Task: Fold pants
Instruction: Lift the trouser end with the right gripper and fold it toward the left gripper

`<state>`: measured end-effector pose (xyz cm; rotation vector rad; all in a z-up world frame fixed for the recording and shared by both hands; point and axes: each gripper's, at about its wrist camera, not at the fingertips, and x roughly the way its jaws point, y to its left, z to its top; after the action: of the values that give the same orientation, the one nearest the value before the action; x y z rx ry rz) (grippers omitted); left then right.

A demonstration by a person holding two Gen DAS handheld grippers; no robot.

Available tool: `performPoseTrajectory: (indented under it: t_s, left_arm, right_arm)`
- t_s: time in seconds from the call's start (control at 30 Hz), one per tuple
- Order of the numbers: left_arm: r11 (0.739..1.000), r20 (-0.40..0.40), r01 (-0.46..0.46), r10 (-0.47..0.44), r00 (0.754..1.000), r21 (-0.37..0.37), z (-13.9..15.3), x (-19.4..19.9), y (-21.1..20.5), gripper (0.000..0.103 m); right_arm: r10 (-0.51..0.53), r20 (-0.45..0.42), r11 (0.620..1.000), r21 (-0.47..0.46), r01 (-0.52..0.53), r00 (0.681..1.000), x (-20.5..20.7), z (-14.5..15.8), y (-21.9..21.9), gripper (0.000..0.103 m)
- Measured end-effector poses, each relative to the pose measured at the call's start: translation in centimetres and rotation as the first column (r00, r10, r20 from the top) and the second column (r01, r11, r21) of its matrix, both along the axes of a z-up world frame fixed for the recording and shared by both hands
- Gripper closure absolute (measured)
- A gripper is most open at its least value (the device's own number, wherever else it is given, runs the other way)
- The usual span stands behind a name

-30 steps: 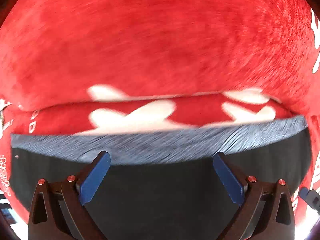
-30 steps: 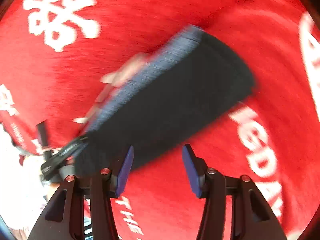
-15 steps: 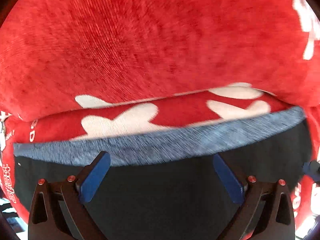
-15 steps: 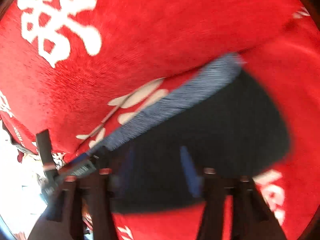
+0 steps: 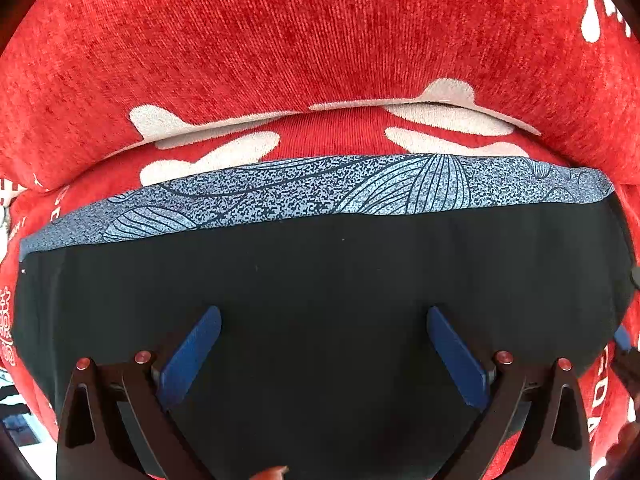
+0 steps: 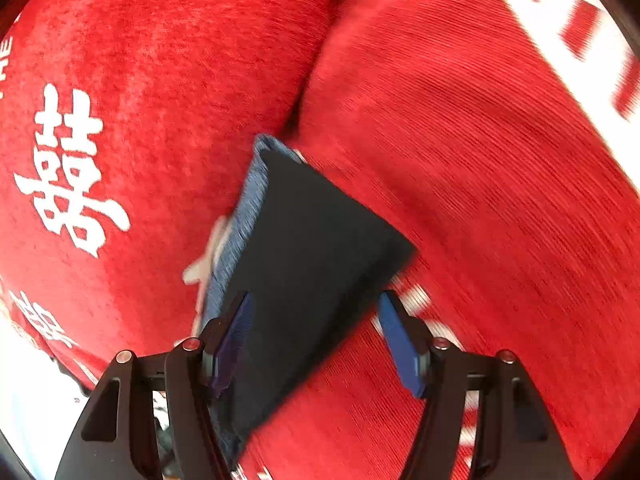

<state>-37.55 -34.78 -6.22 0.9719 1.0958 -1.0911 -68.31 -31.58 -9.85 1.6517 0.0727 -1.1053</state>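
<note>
The pants are black with a blue-grey patterned band along the far edge. They lie folded flat on a red sofa seat. My left gripper is open and empty, just above the black cloth. In the right wrist view the pants show as a narrow folded black rectangle with the patterned band on its left side. My right gripper is open and empty over the near end of the fold.
A red back cushion with white characters rises right behind the pants. A second red cushion lies to the right, with a seam between the cushions. A bright floor area shows at lower left.
The left gripper has moved closer over the pants, so the black cloth fills more of its view. The right gripper has swung around the fold and is open, wider than a second ago.
</note>
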Motion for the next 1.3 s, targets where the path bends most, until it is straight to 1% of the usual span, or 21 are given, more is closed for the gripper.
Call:
performPoseTrajectory:
  t_s: [0.03,0.07,0.1,0.13,0.17,0.3,0.37,0.4,0.47,0.5,0.53,0.63,0.73,0.87,0.97,1.0,1.1,1.17,1.23,1.27,1.3]
  left_arm:
    - [1.000,-0.009,-0.009,0.009,1.000,0.015,-0.4,-0.7,-0.8,0.000]
    - [0.999,-0.014,-0.014,0.014,1.000,0.033,-1.3,0.2,-1.3,0.001]
    - [0.998,-0.028,-0.012,0.013,1.000,0.060,-0.8,0.2,-1.7,0.005]
    - [0.999,-0.039,-0.004,0.006,0.999,0.054,-0.7,1.2,-2.5,0.021]
    - [0.999,-0.042,0.011,-0.010,0.999,0.030,0.2,1.1,-2.9,0.026]
    - [0.994,0.070,0.041,-0.034,0.997,-0.097,2.5,-0.7,-4.7,0.026]
    - [0.998,0.040,0.037,-0.034,0.999,-0.058,0.8,-1.7,-5.9,0.026]
    - [0.998,0.029,0.068,-0.068,0.997,-0.004,-1.2,-2.9,-5.9,0.024]
    - [0.982,0.185,0.151,-0.130,0.974,-0.109,-1.2,-5.0,-4.9,0.021]
    - [0.976,0.228,0.193,-0.165,0.959,-0.103,-1.1,-5.6,-4.7,0.021]
    - [0.976,0.211,0.196,-0.173,0.962,-0.095,-0.7,-5.5,-4.8,0.021]
    - [0.992,0.017,0.122,-0.121,0.992,-0.044,0.5,-2.0,-5.0,0.021]
    - [0.993,0.002,0.086,-0.086,0.996,-0.077,2.4,1.9,-3.9,0.021]
    - [0.991,0.022,0.082,-0.080,0.997,-0.107,4.8,8.6,-1.4,0.021]
    - [0.996,0.036,0.048,-0.045,0.998,-0.078,5.6,14.1,1.5,0.021]
    - [0.997,0.046,0.027,-0.024,0.999,-0.067,5.7,16.4,2.5,0.021]
    - [0.998,0.068,-0.038,0.041,0.997,-0.044,5.3,21.9,5.9,0.021]
    - [0.997,0.069,-0.077,0.079,0.994,-0.027,4.8,25.4,8.5,0.021]
    - [0.995,0.075,-0.104,0.104,0.992,-0.010,4.3,27.4,10.2,0.021]
    - [0.993,0.072,-0.114,0.114,0.991,-0.001,4.1,28.3,10.6,0.021]
    - [0.992,0.053,-0.126,0.125,0.991,0.002,4.1,29.3,11.2,0.021]
  right_arm:
    - [-0.001,0.001,1.000,-0.006,0.001,1.000,0.2,-0.1,-0.5,0.032]
    - [0.002,0.009,1.000,-0.007,-0.002,1.000,0.0,0.1,-1.1,0.032]
    - [0.008,0.036,1.000,0.002,-0.008,0.999,0.4,-0.1,-1.8,0.044]
    - [0.020,0.065,0.999,0.025,-0.021,0.998,1.1,-0.3,-2.4,0.060]
    - [0.028,0.079,0.999,0.028,-0.030,0.997,2.2,-0.4,-2.9,0.089]
    - [0.130,-0.020,0.989,-0.069,-0.131,0.991,3.6,3.7,-3.1,0.089]
    - [0.174,-0.057,0.976,-0.120,-0.180,0.983,4.5,6.0,-3.1,0.090]
    - [0.190,-0.069,0.970,-0.142,-0.198,0.979,5.1,6.9,-3.2,0.089]
    - [0.226,-0.095,0.956,-0.169,-0.240,0.969,6.9,8.1,-3.7,0.089]
    - [0.243,-0.117,0.948,-0.181,-0.262,0.963,7.7,8.9,-3.8,0.089]
    - [0.264,-0.135,0.939,-0.190,-0.287,0.955,8.4,9.7,-3.9,0.089]
    - [0.319,-0.203,0.906,-0.220,-0.360,0.926,10.6,12.2,-4.1,0.089]
    - [0.374,-0.298,0.863,-0.234,-0.447,0.878,12.9,15.1,-3.1,0.089]
    - [0.446,-0.449,0.790,-0.209,-0.576,0.774,18.5,18.1,-1.0,0.089]
    - [0.482,-0.522,0.748,-0.173,-0.641,0.704,24.1,18.3,0.8,0.089]
    - [0.506,-0.549,0.729,-0.140,-0.670,0.665,27.3,17.6,1.5,0.088]
    - [0.568,-0.579,0.690,-0.052,-0.722,0.585,34.3,14.0,3.2,0.085]
    - [0.606,-0.612,0.665,0.039,-0.746,0.508,38.8,10.7,4.5,0.079]
    - [0.631,-0.697,0.622,0.193,-0.759,0.340,43.8,6.6,6.2,0.070]
    - [0.627,-0.730,0.605,0.237,-0.760,0.272,45.0,5.7,6.9,0.059]
    - [0.592,-0.795,0.570,0.298,-0.766,0.132,47.4,5.0,8.4,0.045]
